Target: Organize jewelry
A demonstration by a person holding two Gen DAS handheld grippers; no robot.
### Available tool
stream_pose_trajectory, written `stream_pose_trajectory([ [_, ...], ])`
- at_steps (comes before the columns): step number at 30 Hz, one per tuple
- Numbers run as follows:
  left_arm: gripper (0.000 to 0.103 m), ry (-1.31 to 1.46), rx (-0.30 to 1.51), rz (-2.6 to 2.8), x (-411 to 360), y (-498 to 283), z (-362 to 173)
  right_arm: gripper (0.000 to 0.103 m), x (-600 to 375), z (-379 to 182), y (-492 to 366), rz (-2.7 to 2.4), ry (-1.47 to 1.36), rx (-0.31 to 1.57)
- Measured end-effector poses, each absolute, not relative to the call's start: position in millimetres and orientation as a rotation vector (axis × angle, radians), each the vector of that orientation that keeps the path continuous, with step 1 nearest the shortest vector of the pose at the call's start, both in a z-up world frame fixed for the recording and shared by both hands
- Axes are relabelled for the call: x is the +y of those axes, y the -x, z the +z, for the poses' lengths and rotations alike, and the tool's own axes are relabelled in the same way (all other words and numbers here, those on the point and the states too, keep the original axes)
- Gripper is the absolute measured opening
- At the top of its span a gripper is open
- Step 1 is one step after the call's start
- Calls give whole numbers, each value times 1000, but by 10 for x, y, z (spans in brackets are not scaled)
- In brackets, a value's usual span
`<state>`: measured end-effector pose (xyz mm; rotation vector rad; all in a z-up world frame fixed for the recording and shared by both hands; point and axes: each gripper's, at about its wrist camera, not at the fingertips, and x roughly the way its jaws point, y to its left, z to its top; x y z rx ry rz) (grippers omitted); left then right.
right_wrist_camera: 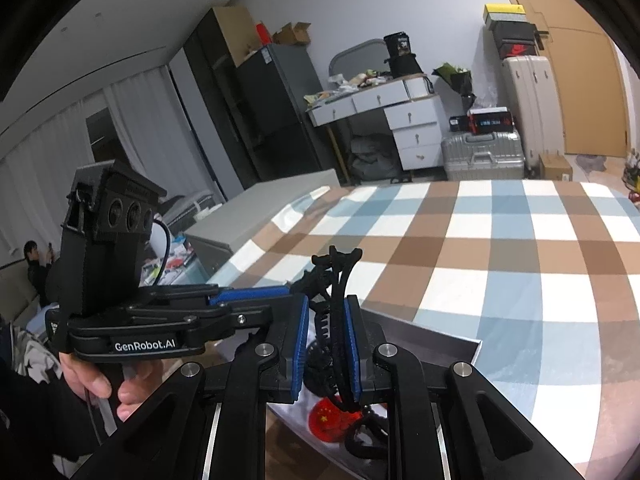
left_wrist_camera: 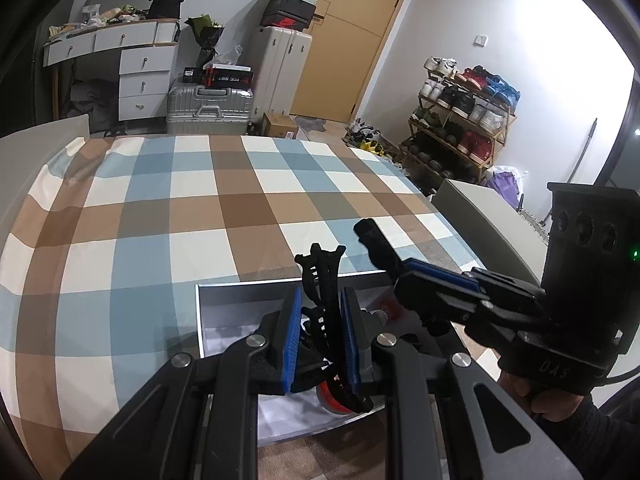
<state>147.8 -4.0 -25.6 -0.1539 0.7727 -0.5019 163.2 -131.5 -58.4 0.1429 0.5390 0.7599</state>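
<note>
**Desk:** What is happening at the left gripper?

**Photographer:** Its blue-padded jaws are closing in around a black toothed piece, pinching it rather than standing spread. The piece is standing nearly upright between the pads, leaning toward the right-hand pad, with its forked tip rising well above both. Its lower end is hanging over the open grey box.

**Desk:** And the right gripper?

**Photographer:** Much the same in its own view. A black toothed piece is sitting between those jaws too, pressed close against the right-hand pad, with its teeth filling the narrow gap to the other one. The forked tip is again poking out above. I cannot tell whether both grippers are gripping one and the same piece.

**Desk:** How are the two grippers lying?

**Photographer:** They are meeting almost at right angles above the box. The left hand is wrapping around its handle.

**Desk:** What is lying beneath?

**Photographer:** The box is resting on the counter, on a checked cloth of brown, blue and white. Inside, a red item bearing yellow stars is lying directly under the jaws, beside more black pieces too dark to make out.
</note>
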Motion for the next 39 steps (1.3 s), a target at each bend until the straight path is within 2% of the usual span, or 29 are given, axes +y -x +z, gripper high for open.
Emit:
stream_pose_trajectory([
  [10,15,172,786,-564,-69,-1497,-299,18,-1263,-666,-1645,746,-95,569],
  [14,18,171,783,-562,-66,-1492,-317,20,-1251,-752,-1691,725,-90,613],
  [15,24,167,784,-557,-58,-1488,-317,24,-1254,-761,-1689,722,-90,621],
  [16,36,163,780,-550,-45,-1481,-314,32,-1268,-759,-1671,713,-90,620],
  [19,55,173,749,-531,17,-1414,-280,51,-1359,-695,-1557,692,-112,564],
  [23,56,166,733,-479,65,-1350,-248,62,-1466,-589,-1401,670,-151,492],
  [27,57,148,702,-438,80,-1270,-197,80,-1535,-480,-1242,630,-165,424],
  [29,63,136,668,-410,83,-1203,-144,87,-1558,-426,-1161,620,-172,391],
  [31,77,127,623,-366,96,-1123,-76,97,-1572,-379,-1080,602,-173,355],
  [34,81,132,554,-334,138,-1019,19,103,-1583,-311,-945,585,-169,298],
  [38,85,142,473,-276,177,-901,81,103,-1578,-248,-781,561,-148,233],
  [39,89,144,458,-258,184,-879,87,103,-1574,-238,-736,556,-143,219],
])
